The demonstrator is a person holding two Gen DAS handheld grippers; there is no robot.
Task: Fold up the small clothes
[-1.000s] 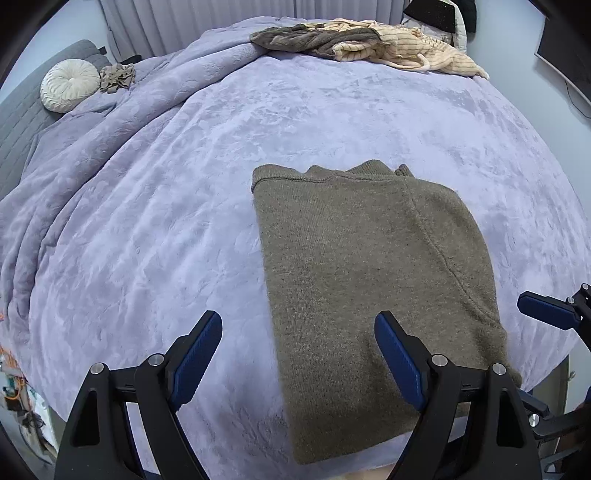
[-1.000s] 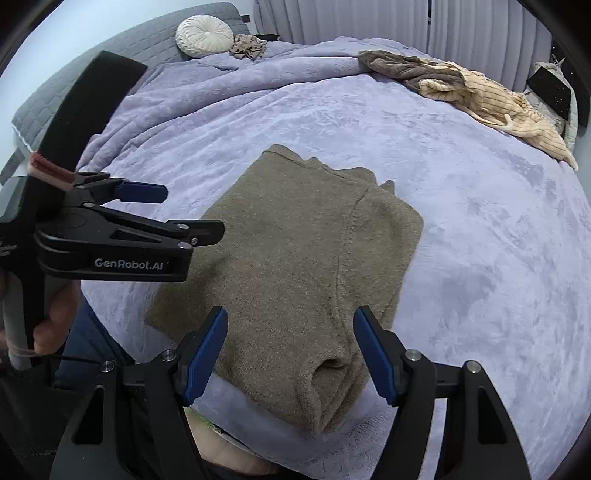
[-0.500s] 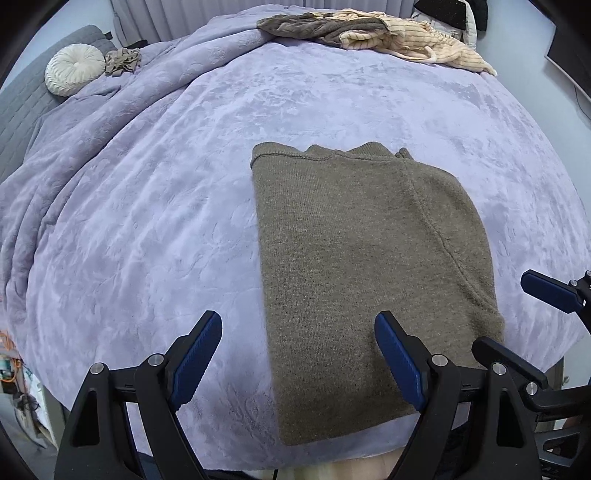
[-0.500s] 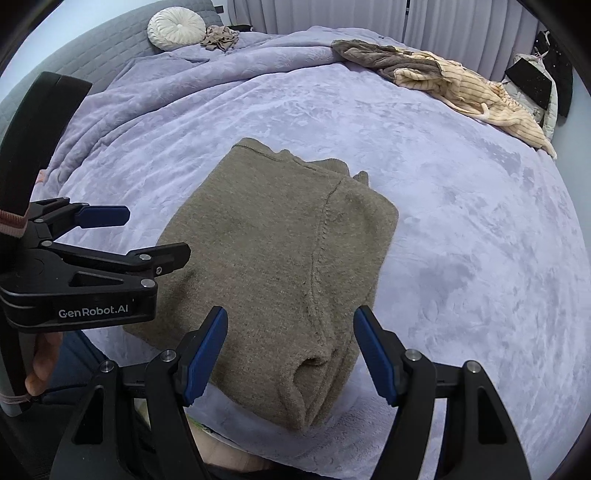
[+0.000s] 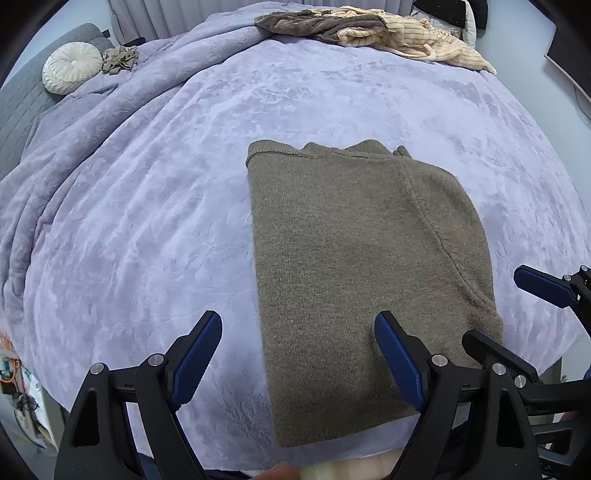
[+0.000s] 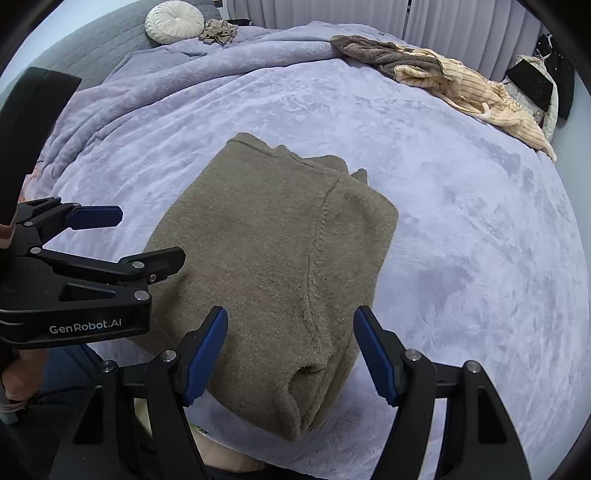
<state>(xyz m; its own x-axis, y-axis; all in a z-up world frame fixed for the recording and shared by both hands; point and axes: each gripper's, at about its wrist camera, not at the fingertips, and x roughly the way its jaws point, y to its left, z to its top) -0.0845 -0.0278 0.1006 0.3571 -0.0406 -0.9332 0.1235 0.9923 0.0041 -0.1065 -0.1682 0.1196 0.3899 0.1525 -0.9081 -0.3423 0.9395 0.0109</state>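
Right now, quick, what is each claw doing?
Left claw: open, holding nothing, above the folded brown sweater.
Right claw: open, holding nothing, above the same sweater.

Soft even light (fisheye-warped edges)

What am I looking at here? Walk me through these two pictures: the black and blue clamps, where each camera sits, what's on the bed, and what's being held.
There is no robot. A person holds a hand-operated clamp in each hand, and each has a wide-angle camera looking along its two blue-padded fingers. One picture comes from the left gripper, the other from the right gripper; each also catches the other at its edge. Both are open and hold nothing. Below them, on a lilac blanket, lies a folded olive-brown sweater. At the far side sits a pile of unfolded clothes, brown and cream-striped. A round cream cushion rests by the grey headboard.
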